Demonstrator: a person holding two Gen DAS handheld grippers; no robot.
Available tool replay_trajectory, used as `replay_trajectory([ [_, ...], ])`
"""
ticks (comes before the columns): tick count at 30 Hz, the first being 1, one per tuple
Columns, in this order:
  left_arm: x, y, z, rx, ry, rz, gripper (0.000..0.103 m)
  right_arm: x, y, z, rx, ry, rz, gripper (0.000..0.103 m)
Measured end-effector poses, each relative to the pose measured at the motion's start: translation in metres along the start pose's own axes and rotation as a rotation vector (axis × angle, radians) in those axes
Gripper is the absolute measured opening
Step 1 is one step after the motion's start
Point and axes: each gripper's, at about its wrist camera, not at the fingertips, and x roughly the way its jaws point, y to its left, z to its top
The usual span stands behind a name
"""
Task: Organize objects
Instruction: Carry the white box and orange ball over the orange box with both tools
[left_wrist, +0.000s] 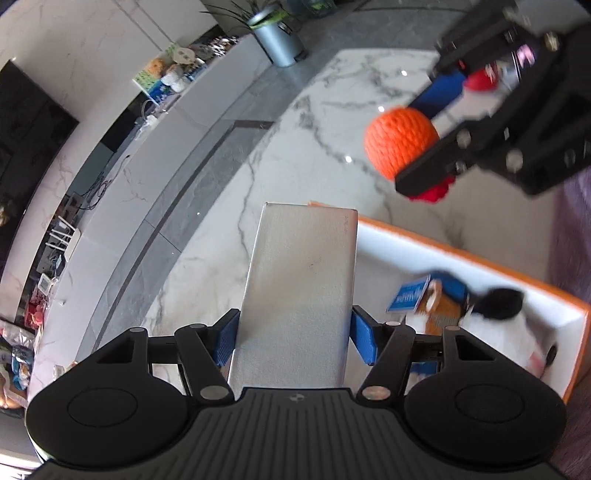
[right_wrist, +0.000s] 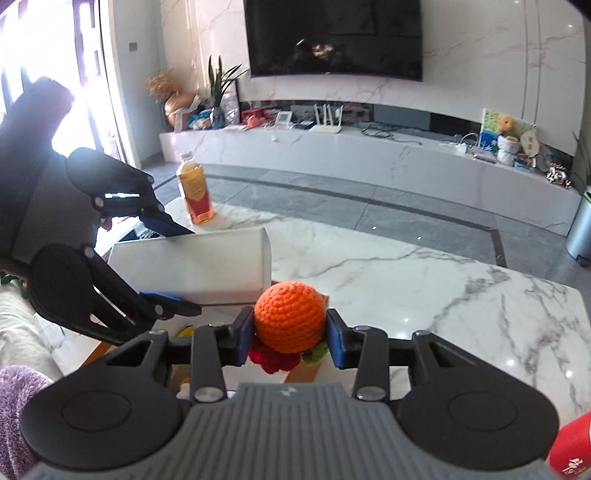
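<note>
Very little can be read. A blue card (left_wrist: 408, 295) in the white-lined box (left_wrist: 480, 258) carries white lettering — too blurred by motion to make out. The bottle (right_wrist: 195, 192) on the worktop (right_wrist: 443, 295) wears a red and yellow label, its print too small to tell. At the lower right corner of the right wrist view, a red object (right_wrist: 572, 450) shows white characters, cut off by the frame edge and not legible. A small round emblem sits on the ribbed body of each tool — a mark only, with no letters that can be made out.
</note>
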Motion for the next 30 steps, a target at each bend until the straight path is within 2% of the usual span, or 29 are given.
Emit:
replay_trajectory([
  [8,0.057,-0.018,-0.018,0.165,0.023,-0.034,0.073,0.031,0.017,0.013,-0.060,0.073,0.009,0.043],
  [16,0.101,-0.026,-0.021,0.313,-0.002,-0.079,0.073,0.064,0.023,0.012,-0.129,0.149,-0.010,0.042],
  [25,0.128,-0.014,-0.021,0.312,-0.044,-0.082,0.074,0.094,0.013,0.013,-0.129,0.207,-0.014,0.042],
  [30,0.134,-0.013,-0.021,0.330,-0.032,-0.081,0.074,0.105,0.014,0.010,-0.151,0.224,-0.032,0.042],
])
